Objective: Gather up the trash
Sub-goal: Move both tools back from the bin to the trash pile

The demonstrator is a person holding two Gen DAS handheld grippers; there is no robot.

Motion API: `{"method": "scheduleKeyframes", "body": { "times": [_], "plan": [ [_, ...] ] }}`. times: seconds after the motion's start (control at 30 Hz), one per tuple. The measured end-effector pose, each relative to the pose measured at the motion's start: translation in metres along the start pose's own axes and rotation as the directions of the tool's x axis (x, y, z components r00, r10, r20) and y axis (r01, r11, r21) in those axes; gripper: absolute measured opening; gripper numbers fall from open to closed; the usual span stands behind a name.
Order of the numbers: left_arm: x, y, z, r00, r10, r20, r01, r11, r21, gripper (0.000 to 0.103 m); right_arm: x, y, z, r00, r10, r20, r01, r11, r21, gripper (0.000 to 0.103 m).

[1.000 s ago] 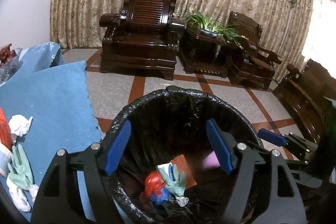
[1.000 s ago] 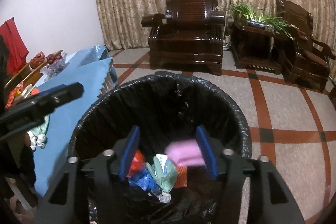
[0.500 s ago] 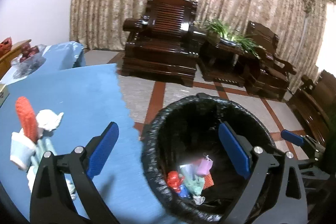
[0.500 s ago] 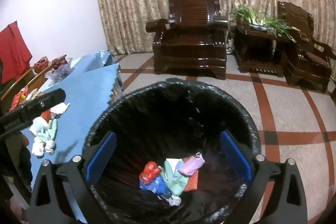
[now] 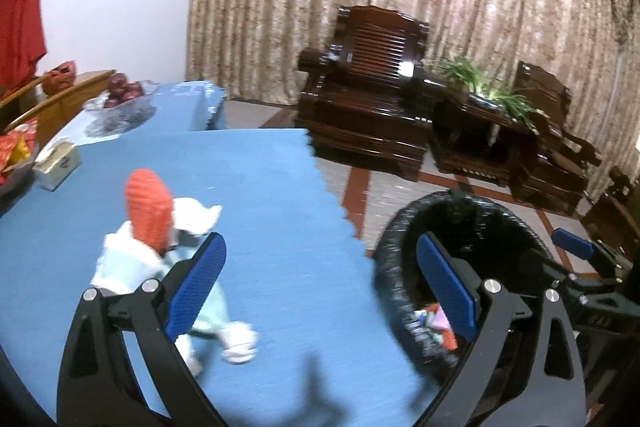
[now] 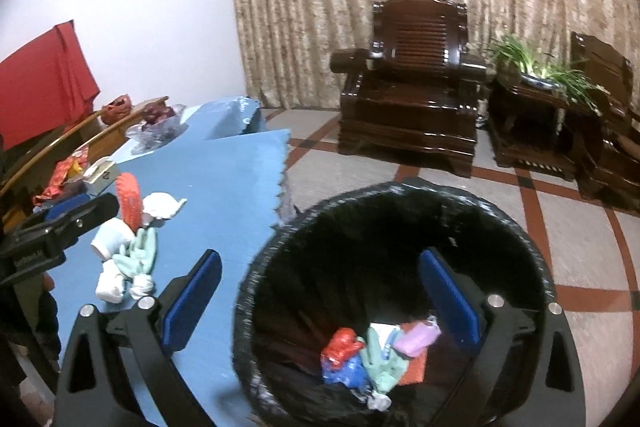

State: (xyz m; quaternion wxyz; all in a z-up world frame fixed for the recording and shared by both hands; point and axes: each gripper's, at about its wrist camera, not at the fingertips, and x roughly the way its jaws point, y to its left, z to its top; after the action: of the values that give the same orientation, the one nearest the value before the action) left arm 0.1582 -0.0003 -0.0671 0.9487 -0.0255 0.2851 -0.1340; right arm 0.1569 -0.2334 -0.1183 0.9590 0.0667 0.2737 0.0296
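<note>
A black-lined trash bin (image 6: 532, 251) stands on the floor beside the blue-clothed table (image 6: 224, 187). Inside lie a pink wrapper (image 6: 416, 337), a red and blue wrapper (image 6: 344, 347) and green scraps. My right gripper (image 6: 320, 299) is open and empty above the bin. My left gripper (image 5: 320, 291) is open and empty over the table edge. On the cloth lies a trash pile: an orange mesh sleeve (image 5: 148, 207), white tissue (image 5: 196, 219), a pale green piece (image 5: 212, 311). The pile also shows in the right wrist view (image 6: 132, 243). The bin also shows in the left wrist view (image 5: 400, 251).
A small box (image 5: 58, 163), a snack dish (image 5: 16, 155) and a fruit bowl (image 5: 120, 99) sit at the table's far left. Dark wooden armchairs (image 6: 416, 107) and a plant stand (image 6: 536, 95) line the curtain behind the tiled floor (image 6: 580, 227).
My right gripper opened and dropped the pink wrapper into the bin. My left gripper swung left from above the bin to over the table, bringing the trash pile into view.
</note>
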Motion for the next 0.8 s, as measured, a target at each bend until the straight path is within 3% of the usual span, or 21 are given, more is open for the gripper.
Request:
{"method": "scheduleKeyframes", "body": {
  "times": [0.37,0.8],
  "plan": [
    [-0.035,0.077,-0.009,0.989,0.149,0.024,-0.147,0.986,-0.075,0.094,0.021,0.069,0.005,0.992,0.125,-0.005,-0.125,0.989,-0.083,0.097],
    [-0.05,0.145,-0.034,0.963,0.269,0.003,-0.266,0.955,-0.132,0.094,0.062,0.147,-0.003,0.962,0.262,-0.071,-0.27,0.95,-0.153,0.097]
  ]
}}
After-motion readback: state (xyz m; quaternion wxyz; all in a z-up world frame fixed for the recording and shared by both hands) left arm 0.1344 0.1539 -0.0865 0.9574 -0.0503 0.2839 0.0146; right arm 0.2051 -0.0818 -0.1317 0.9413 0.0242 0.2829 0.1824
